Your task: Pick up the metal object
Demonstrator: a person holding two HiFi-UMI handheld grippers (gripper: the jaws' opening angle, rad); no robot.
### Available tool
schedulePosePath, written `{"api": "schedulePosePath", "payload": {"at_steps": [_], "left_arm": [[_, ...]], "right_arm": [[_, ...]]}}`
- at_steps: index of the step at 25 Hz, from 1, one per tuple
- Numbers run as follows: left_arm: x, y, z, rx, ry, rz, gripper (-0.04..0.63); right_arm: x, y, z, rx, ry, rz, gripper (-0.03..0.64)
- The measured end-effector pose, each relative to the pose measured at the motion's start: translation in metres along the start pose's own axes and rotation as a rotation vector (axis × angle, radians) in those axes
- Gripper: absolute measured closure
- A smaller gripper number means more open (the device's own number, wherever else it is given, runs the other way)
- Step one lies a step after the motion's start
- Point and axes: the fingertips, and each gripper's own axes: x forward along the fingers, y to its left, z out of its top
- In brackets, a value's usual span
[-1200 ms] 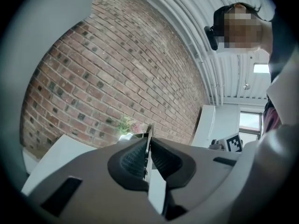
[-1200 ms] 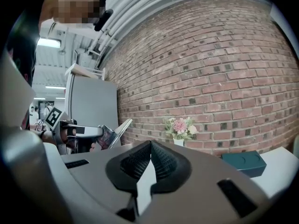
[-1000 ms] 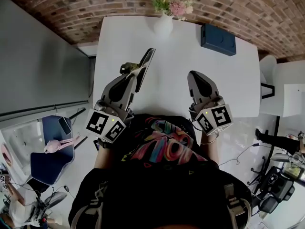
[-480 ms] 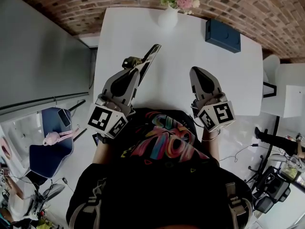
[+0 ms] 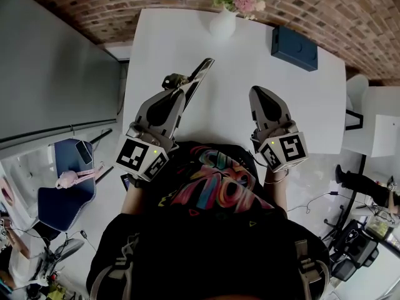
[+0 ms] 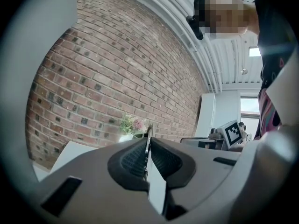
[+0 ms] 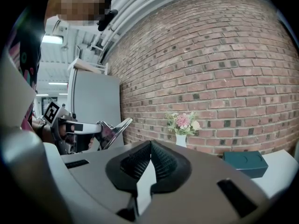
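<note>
The metal object is a thin, shiny flat piece with a small dark fitting near its base. It sticks out forward and to the right from my left gripper, which is shut on it, above the white table. In the left gripper view only its thin edge shows, clamped between the ribbed pads. The right gripper view shows the metal object at the left, held in the air. My right gripper is over the table's near edge, its jaws shut with nothing between them.
A white vase of flowers stands at the table's far edge against the brick wall. A dark blue box lies at the far right. A grey cabinet stands to the left, with a blue-cushioned chair on the floor.
My left gripper, with the metal object in it, has shifted slightly forward and to the right. The right gripper has hardly moved.
</note>
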Motion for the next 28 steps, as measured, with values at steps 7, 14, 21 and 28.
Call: {"api": "schedulePosePath", "payload": {"at_steps": [7, 14, 21, 28], "left_arm": [[0.000, 0.004, 0.004, 0.003, -0.002, 0.015, 0.561], [-0.001, 0.010, 0.006, -0.003, -0.003, 0.031, 0.561], [-0.002, 0.016, 0.008, -0.007, -0.001, 0.046, 0.561], [-0.002, 0.021, 0.010, -0.020, -0.015, 0.062, 0.561]], "right_arm": [[0.006, 0.002, 0.006, -0.001, -0.014, 0.016, 0.600], [0.008, -0.001, 0.006, 0.014, -0.012, 0.017, 0.600], [0.009, -0.007, 0.010, 0.011, -0.014, 0.011, 0.600], [0.008, -0.012, 0.010, -0.007, -0.013, 0.006, 0.600]]}}
